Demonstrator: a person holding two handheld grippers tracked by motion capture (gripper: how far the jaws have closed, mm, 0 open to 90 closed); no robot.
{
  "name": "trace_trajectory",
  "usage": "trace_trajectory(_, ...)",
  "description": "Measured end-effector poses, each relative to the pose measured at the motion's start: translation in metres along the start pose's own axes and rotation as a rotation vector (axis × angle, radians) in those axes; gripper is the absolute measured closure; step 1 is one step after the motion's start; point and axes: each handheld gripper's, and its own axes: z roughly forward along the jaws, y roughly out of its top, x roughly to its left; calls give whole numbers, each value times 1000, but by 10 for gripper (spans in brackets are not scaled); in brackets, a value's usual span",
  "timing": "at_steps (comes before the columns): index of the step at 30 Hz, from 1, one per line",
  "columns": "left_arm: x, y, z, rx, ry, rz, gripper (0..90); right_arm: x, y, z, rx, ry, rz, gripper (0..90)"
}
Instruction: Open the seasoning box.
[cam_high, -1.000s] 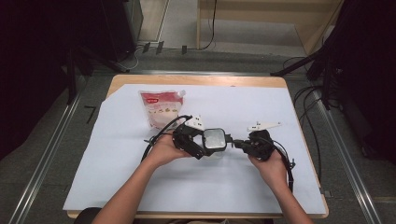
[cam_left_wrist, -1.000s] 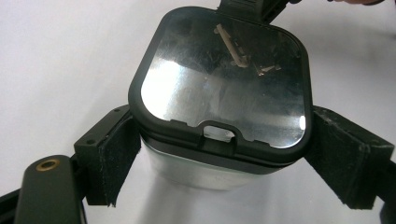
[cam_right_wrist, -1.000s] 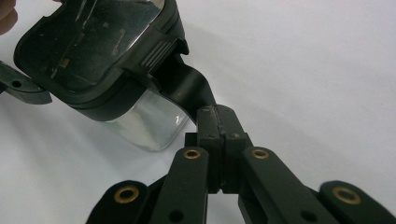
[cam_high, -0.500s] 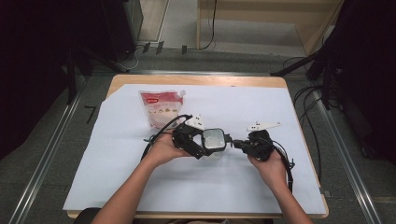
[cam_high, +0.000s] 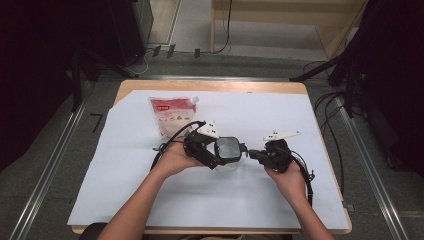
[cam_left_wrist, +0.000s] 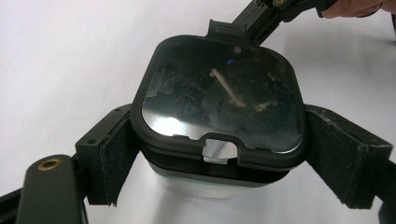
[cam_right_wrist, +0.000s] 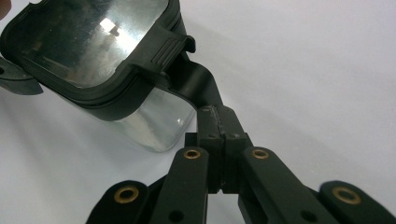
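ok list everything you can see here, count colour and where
container: one, clear body under a black lid, middle of the table, held between the left gripper's jaws
lid: one, black frame with a see-through window, sitting on the container
lid latch tab: one, black, ribbed, on the lid edge facing the right gripper
pouch: one, red and whitish with a white cap, lying flat behind the left hand
paper sheet: one, white, covering most of the table
table: one, light wood, edges showing around the sheet
left gripper: one, black, shut on the container's sides
right gripper: one, black, jaws shut, tips at the lid latch tab
hands: two, left hand, right hand
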Motion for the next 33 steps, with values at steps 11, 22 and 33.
trace_trajectory(11, 0, 5, -1, 3, -1, 5, 161, 0, 0, -1, -1, 1, 10, 900)
trace_trajectory(22, 0, 11, -5, -26, -13, -18, 185, 4, 1, 2, 1, 26, -13, 900)
trace_trajectory(33, -3, 16, -6, -12, -1, -23, 186, 11, 4, 2, -3, 33, -32, 900)
